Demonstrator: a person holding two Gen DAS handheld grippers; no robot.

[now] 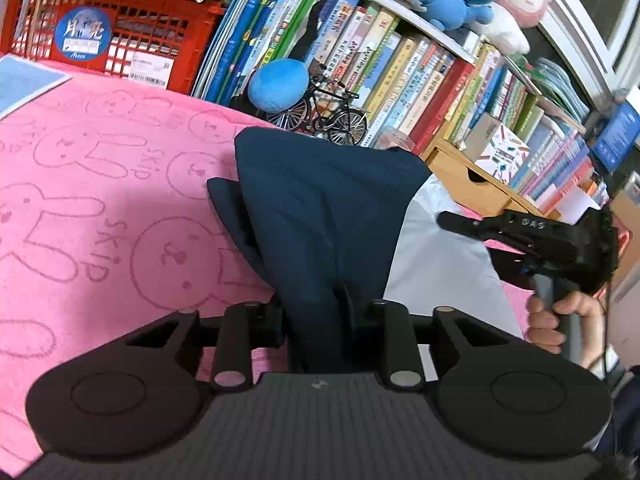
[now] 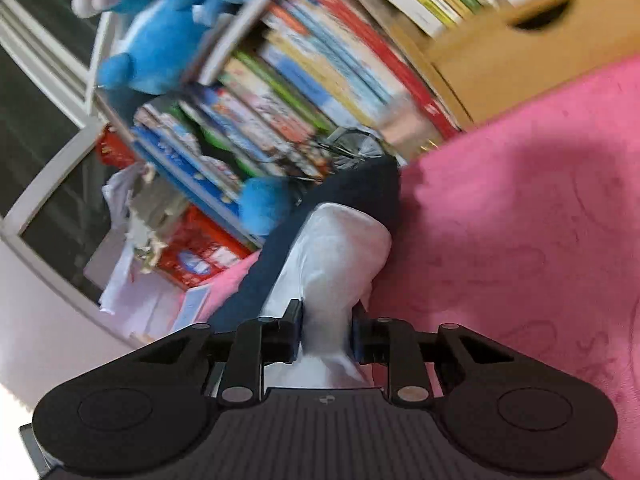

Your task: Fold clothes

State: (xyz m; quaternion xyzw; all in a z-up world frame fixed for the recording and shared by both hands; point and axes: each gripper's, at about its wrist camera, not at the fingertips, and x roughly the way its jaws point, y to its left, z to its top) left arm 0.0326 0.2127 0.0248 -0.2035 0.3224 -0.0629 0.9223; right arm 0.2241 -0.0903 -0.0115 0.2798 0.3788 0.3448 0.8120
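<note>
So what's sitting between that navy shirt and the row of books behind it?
In the left wrist view, a small model bicycle and a blue plush ball stand between the navy shirt and the books.

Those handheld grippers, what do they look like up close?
Each is matte black plastic: two round discs, silver pivot pins and two straight fingers on a ribbed grey base. The right gripper seen from the left wrist view shows white lettering, a grey handle and a thin dark cable.
</note>
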